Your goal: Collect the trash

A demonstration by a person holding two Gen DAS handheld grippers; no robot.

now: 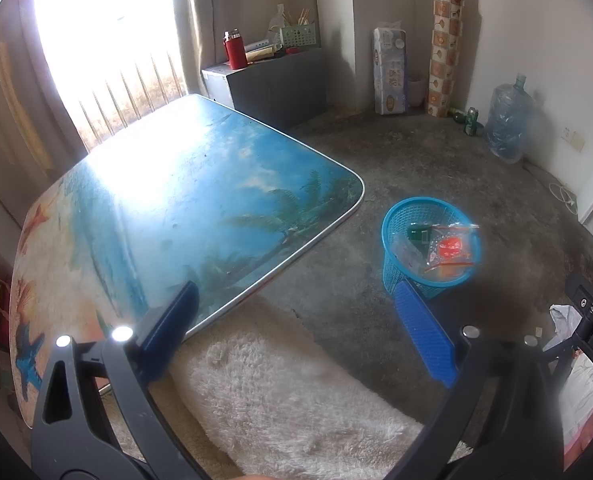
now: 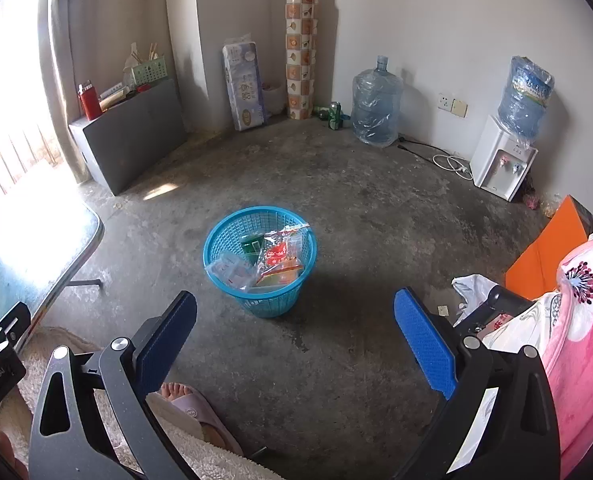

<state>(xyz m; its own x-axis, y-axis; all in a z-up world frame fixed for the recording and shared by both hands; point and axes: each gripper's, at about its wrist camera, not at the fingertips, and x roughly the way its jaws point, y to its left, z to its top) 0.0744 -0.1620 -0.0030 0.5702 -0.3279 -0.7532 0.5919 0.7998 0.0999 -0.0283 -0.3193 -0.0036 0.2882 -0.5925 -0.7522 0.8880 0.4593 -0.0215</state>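
Right wrist shows "GenRobot.AI" on the left tongs (image 2: 0, 376).

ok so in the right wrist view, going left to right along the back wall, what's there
red flask → green basket → pack of paper rolls → patterned roll → green can → water jug on the floor → wall socket → water dispenser

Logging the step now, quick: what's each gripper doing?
Left gripper: open, holding nothing.
Right gripper: open, holding nothing.
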